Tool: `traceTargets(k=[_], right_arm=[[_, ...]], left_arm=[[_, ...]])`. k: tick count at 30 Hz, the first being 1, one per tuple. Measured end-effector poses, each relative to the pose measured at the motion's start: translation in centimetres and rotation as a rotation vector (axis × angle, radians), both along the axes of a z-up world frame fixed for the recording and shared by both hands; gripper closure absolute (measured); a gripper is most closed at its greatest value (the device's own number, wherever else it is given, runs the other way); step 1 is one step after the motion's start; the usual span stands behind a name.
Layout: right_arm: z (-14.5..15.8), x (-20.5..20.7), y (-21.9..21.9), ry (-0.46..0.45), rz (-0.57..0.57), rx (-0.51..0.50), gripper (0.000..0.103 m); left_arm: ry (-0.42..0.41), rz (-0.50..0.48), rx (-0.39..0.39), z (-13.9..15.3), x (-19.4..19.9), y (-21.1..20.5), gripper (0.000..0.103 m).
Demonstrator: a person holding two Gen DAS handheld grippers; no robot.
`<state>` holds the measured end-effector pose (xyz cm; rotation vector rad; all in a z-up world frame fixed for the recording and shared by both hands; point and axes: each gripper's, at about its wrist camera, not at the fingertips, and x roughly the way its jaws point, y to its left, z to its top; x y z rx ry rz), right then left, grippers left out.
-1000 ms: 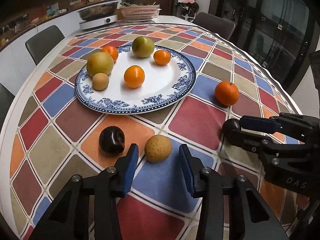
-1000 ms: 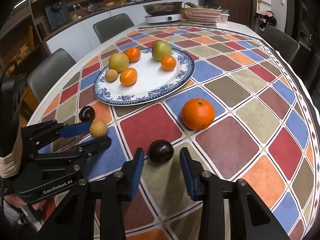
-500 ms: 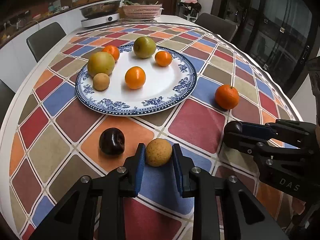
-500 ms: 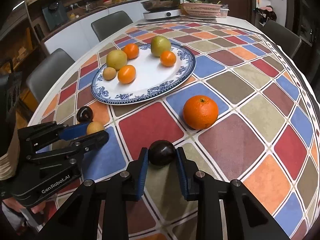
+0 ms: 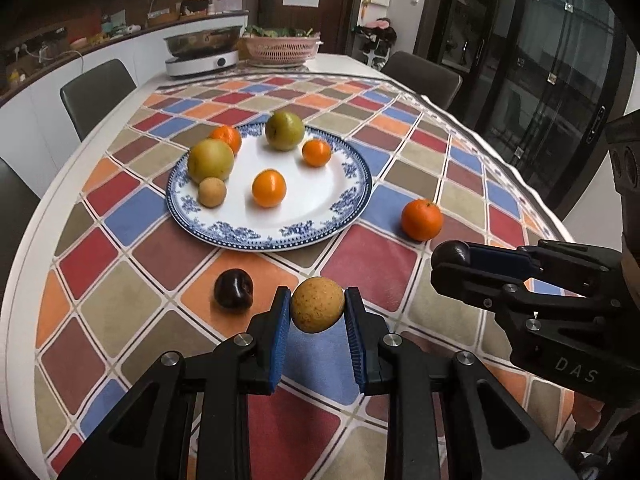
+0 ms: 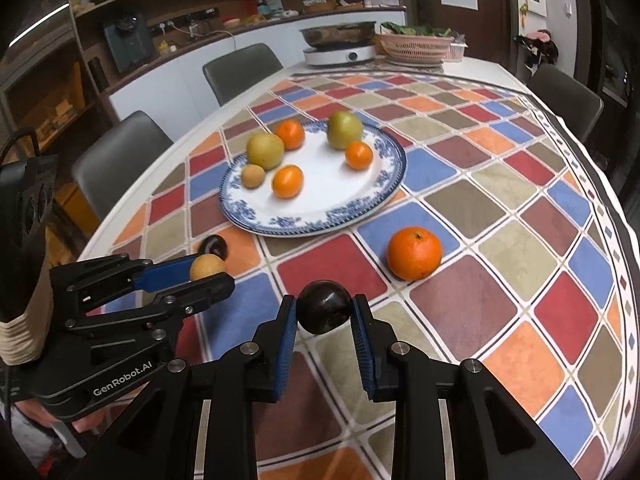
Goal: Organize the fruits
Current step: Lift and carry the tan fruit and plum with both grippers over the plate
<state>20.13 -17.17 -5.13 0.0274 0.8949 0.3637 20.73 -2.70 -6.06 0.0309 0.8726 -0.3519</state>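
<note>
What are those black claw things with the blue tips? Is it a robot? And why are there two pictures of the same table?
No robot: a person holds a grabbing tool in each hand, and a small camera rides on each tool, so you get two pictures. The left gripper squeezes a tan round fruit. The right gripper squeezes a dark plum. On the checkered tablecloth lie another dark plum, a big orange, and a blue-and-white plate that holds six fruits.

Since a second ago the left gripper [image 5: 317, 314] has closed on the round speckled tan fruit [image 5: 317, 309] and lifted it, while the right gripper [image 6: 325, 314] has clamped and raised the glossy dark purple plum [image 6: 324, 306].
</note>
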Motion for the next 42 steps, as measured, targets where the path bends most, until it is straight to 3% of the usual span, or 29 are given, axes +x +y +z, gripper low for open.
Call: traceTargets(k=[20,30,42], right_arm=[[6.7,-1.2,0.3,-0.15,0.045,0.062,0.074],[9.1,1.2,0.8,-0.2,0.063,0.071,0.074],[9.5,5.8,1.3,-0.183,0.071,0.073,0.074]], left_arm=[[-0.182,-0.024,-0.024,7.4,-1.6,0.3,0.076],[-0.218,-0.021,-0.012,9.2,0.7,0.5,0.076],[-0.204,-0.019,0.009,9.5,5.7,0.9,0.076]])
